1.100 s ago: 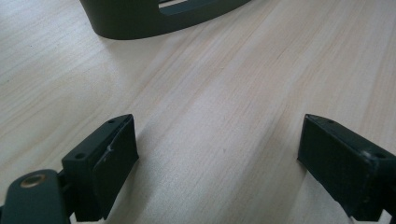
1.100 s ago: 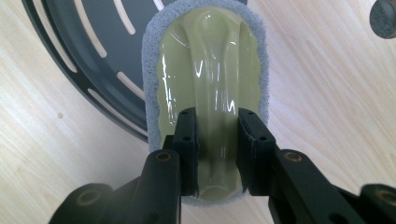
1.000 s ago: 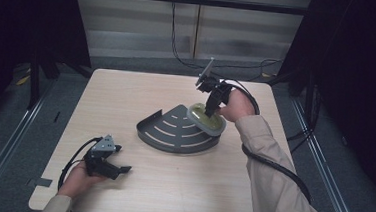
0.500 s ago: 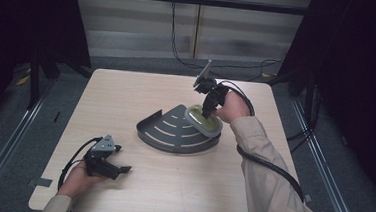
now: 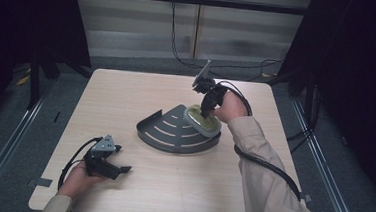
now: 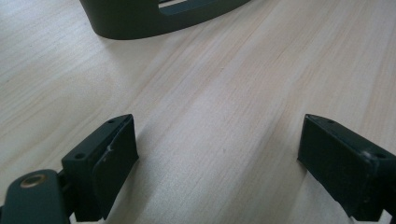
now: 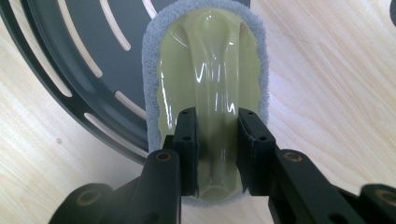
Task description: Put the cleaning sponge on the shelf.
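Note:
A dark grey quarter-round rack (image 5: 174,131) with slots lies at the middle of the table. On its right edge rests a scrubbing pad (image 5: 202,121) with a pale green plastic grip and a grey fleece rim (image 7: 152,93). My right gripper (image 5: 207,110) points down and is shut on the grip's raised ridge (image 7: 217,140), one jaw on each side. The pad (image 7: 210,70) overhangs the rack's rim (image 7: 70,107). My left gripper (image 5: 116,170) lies low at the table's near left with its jaws wide apart and bare wood between them (image 6: 219,154). The rack's wall (image 6: 140,18) shows ahead of it.
The wooden table (image 5: 126,96) stands over a dark floor with metal rails at both sides. Cables (image 5: 267,166) trail from each gripper; more run along the floor behind the table's far edge.
The right hand has shifted slightly with the pad on the rack's right edge. The left hand has kept still.

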{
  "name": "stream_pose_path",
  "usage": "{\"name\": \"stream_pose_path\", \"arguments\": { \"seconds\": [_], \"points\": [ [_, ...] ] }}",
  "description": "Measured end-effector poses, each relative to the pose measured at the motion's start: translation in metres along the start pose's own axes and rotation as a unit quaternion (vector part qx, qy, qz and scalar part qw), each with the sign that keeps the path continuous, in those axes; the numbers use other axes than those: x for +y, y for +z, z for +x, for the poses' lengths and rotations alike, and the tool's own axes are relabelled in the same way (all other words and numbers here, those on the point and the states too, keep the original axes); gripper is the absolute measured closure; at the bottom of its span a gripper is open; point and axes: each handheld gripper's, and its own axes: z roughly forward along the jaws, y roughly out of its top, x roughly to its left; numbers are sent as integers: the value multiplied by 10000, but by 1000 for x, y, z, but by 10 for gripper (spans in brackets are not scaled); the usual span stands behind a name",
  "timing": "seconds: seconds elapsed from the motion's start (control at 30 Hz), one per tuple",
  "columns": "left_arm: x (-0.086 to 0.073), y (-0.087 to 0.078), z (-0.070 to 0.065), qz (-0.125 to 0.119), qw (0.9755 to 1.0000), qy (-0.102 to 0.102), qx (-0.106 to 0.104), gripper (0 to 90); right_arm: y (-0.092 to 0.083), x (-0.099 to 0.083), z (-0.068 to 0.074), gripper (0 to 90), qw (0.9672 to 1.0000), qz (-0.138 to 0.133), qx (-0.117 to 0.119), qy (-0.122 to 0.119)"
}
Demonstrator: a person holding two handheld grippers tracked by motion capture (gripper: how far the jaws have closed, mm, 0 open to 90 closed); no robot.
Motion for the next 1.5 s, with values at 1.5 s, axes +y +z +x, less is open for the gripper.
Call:
{"name": "stream_pose_path", "arguments": {
  "seconds": [1.5],
  "points": [
    [0,0,0,-3,10000,-8,-18,111,32,-1,4,714,9997,55,128,195]
  ]
}}
